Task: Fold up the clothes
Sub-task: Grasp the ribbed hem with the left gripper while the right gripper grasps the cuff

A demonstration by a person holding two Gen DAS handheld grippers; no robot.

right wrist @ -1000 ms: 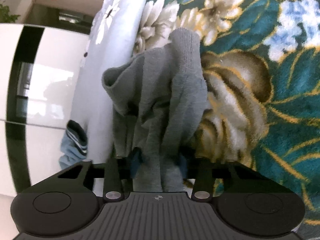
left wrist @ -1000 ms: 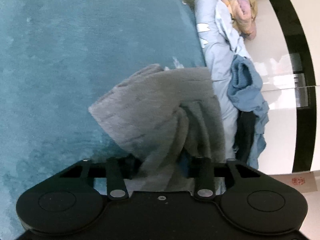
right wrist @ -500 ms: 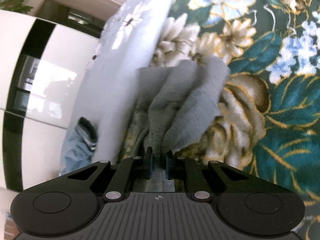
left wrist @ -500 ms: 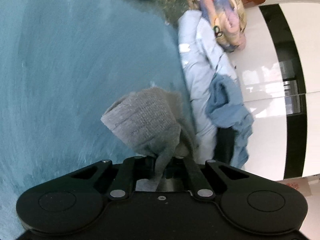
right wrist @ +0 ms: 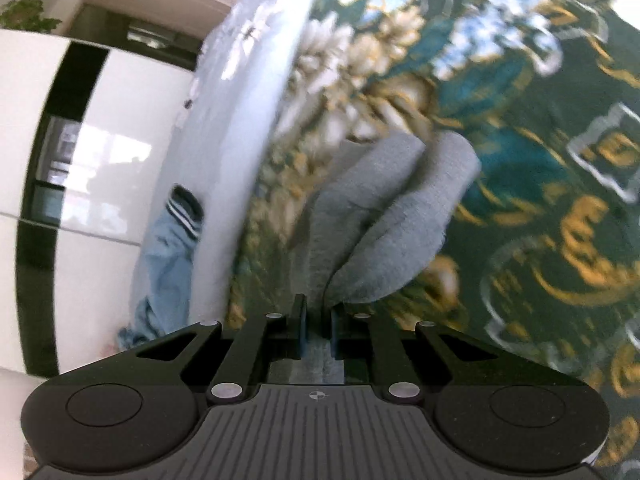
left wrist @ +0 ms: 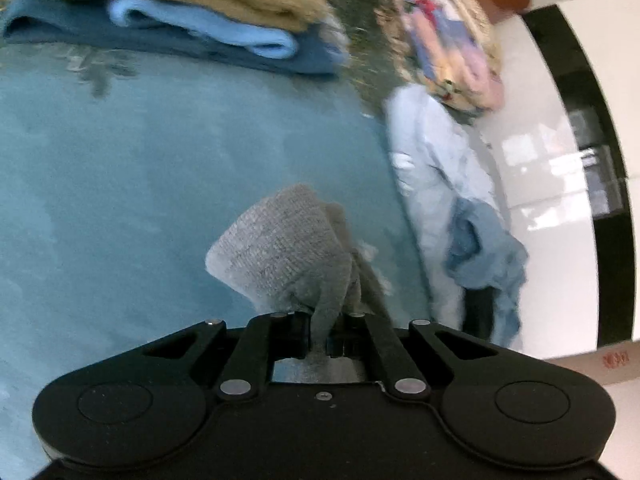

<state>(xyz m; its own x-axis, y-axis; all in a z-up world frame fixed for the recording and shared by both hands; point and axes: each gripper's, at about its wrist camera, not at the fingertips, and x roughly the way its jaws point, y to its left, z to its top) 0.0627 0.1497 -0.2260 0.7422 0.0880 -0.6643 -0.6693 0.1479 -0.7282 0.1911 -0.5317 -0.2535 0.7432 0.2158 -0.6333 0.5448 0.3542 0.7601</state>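
Note:
A grey knit garment (left wrist: 284, 252) bunches up just ahead of my left gripper (left wrist: 319, 330), which is shut on a fold of it above the teal carpet (left wrist: 140, 184). In the right wrist view the same grey garment (right wrist: 384, 216) hangs over a floral rug (right wrist: 540, 160), and my right gripper (right wrist: 317, 320) is shut on another fold of it. Both views are blurred by motion.
A stack of folded clothes (left wrist: 188, 8), tan over light blue over dark blue, lies at the far side. A pale blue garment (left wrist: 436, 184), a crumpled denim-blue one (left wrist: 484, 252) and a patterned bundle (left wrist: 448, 48) lie along the carpet's right edge by the white tiled floor (left wrist: 540, 184).
Both grippers went from open around the grey garment to shut on it. They have lifted and moved forward with it, bringing the folded stack into the left view.

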